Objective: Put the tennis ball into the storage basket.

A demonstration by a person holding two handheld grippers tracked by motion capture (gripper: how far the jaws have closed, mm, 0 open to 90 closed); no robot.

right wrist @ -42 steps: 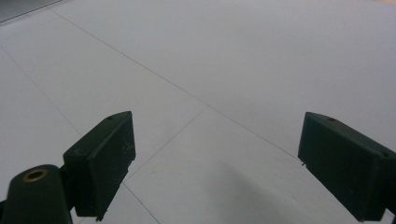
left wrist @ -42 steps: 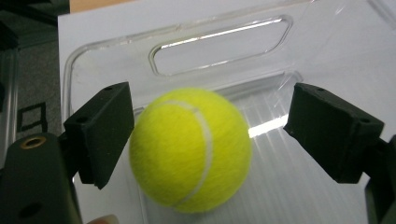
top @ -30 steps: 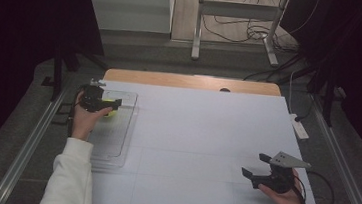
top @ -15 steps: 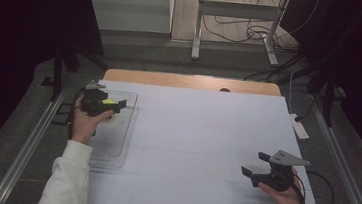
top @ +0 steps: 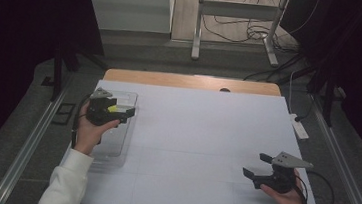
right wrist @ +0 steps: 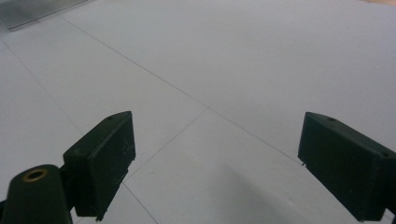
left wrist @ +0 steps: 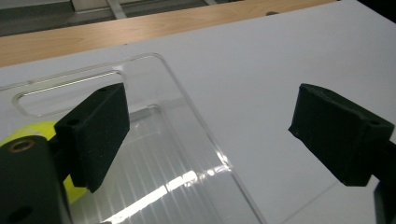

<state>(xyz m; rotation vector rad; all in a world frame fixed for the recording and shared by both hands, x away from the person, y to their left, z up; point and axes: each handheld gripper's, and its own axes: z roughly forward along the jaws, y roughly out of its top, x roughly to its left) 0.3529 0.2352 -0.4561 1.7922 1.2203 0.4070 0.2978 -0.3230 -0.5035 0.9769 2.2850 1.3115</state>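
I counted two grippers, one clear tray and one yellow ball on the table [top: 204, 149], which was covered by a white sheet.

My left gripper [top: 127, 111] hung over the far end of the clear plastic tray [top: 114, 146], which lay along the left edge of the white sheet. Its jaws stood apart and had just been opening, with nothing between them; in the left gripper view [left wrist: 210, 135] the gap framed the tray's rounded far corner and bare white sheet beyond it.

My right gripper [top: 255, 165] sat low near the front right corner of the table, well apart from the tray. Its jaws were also spread wide and held nothing; the right gripper view [right wrist: 215, 158] showed plain white surface crossed by faint fold lines.

The middle of the table between my two hands was open white sheet. A strip of bare wood ran along the far edge. A small white object [top: 298, 128] lay at the right edge.

The yellow ball [left wrist: 28, 135] was bright yellow-green and smooth, and it sat inside the tray, low at the left, partly hidden behind my left gripper's left jaw. From above it showed as a small yellow patch [top: 112, 108] just beside the gripper body. The tray itself was see-through, with a ribbed floor, a raised rim and a slot-shaped handle hole at its far end.
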